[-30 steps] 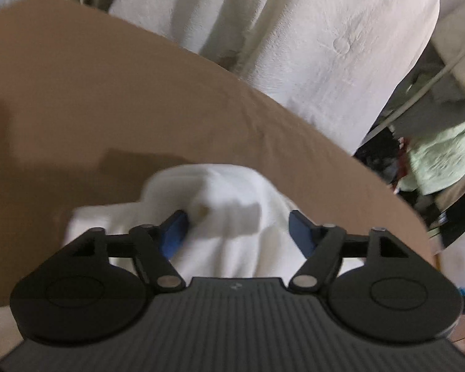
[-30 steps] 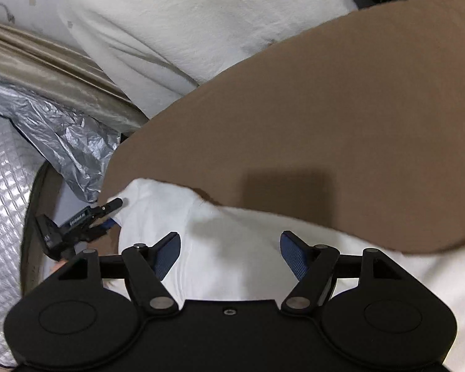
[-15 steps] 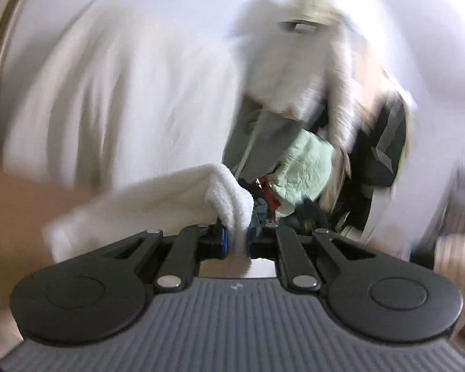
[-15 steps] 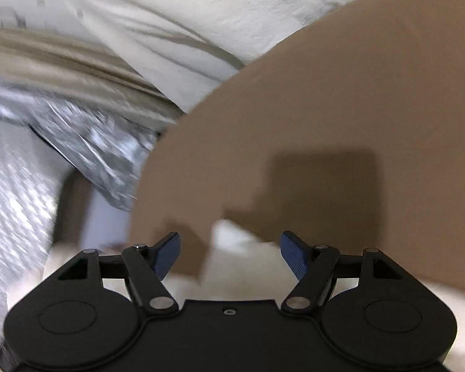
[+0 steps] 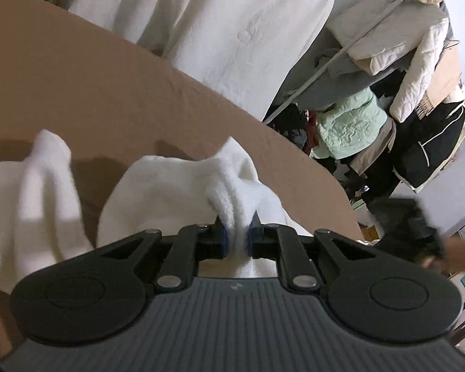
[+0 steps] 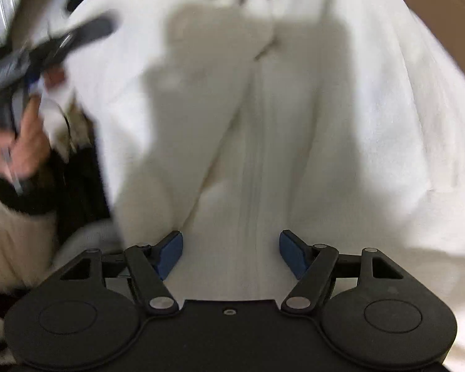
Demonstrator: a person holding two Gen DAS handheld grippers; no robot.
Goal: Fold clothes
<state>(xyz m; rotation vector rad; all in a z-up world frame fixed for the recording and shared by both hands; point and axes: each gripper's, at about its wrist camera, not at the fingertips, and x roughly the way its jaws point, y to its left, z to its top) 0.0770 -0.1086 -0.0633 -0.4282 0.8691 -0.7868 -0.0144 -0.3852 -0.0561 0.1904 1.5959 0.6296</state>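
Observation:
A white fleece garment (image 5: 170,192) lies bunched on the brown table (image 5: 77,86). My left gripper (image 5: 237,237) is shut on a fold of its edge and holds it lifted. In the right wrist view the same garment (image 6: 294,108) fills the frame, with a zipper line running down its middle. My right gripper (image 6: 231,252) is open just above the fabric, with the zipper line between its blue pads. The left gripper shows blurred at the upper left of the right wrist view (image 6: 34,62).
A large white sheet (image 5: 226,24) hangs behind the table. A rack piled with coats and a mint green jacket (image 5: 347,127) stands at the right. The brown table edge (image 6: 449,15) shows at the upper right.
My left gripper shut on the garment and has lifted the fold. My right gripper swung from the table edge to over the garment's zipper, still open.

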